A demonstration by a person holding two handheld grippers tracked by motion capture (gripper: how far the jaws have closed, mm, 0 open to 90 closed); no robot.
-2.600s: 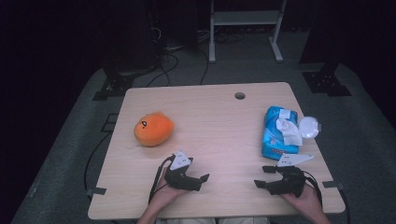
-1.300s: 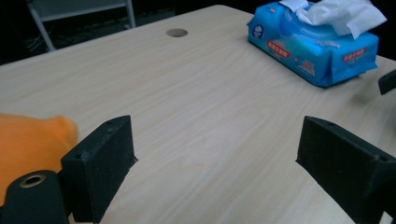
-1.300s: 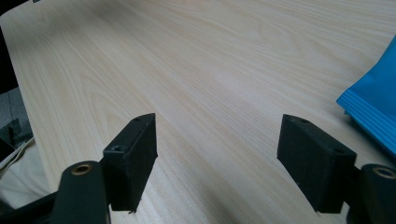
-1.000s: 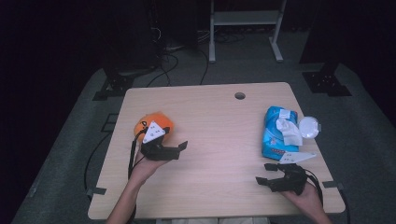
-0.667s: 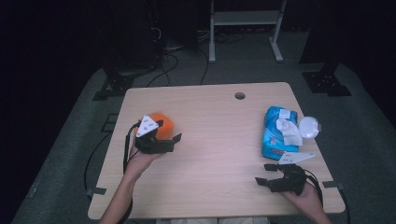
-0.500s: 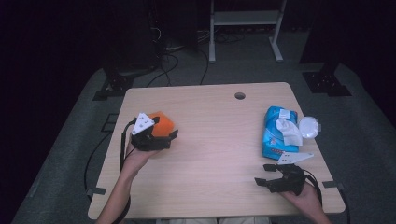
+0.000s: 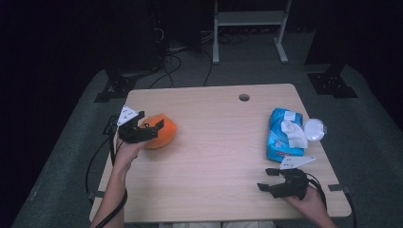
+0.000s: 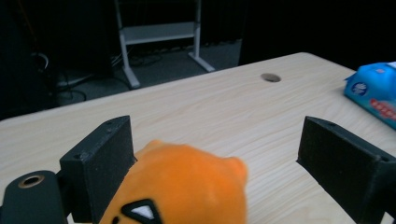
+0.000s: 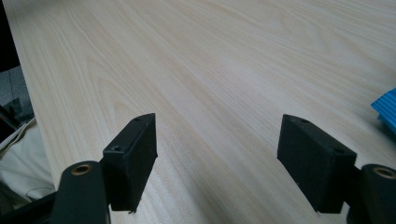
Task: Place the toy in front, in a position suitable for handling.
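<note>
An orange plush toy (image 7: 164, 137) lies at the left of the wooden table (image 7: 214, 142). My left gripper (image 7: 153, 128) is open over it, one jaw on either side. In the left gripper view the toy (image 8: 182, 191) presses against the left-hand jaw, with a wide gap to the other jaw; the left gripper (image 8: 217, 137) holds nothing tight. My right gripper (image 7: 264, 179) rests open near the front right of the table, and in the right gripper view that gripper (image 9: 217, 135) has bare wood between its jaws.
A blue wipes pack (image 7: 280, 145) with a white wipe (image 7: 294, 134) on top lies at the right, beside a clear round lid (image 7: 314, 129). A cable hole (image 7: 244, 97) sits near the far edge. A metal rack (image 7: 249, 19) and cables stand beyond the table.
My left gripper went from the table's front edge up and left to the orange toy and now straddles it, still open. The right gripper has stayed put.
</note>
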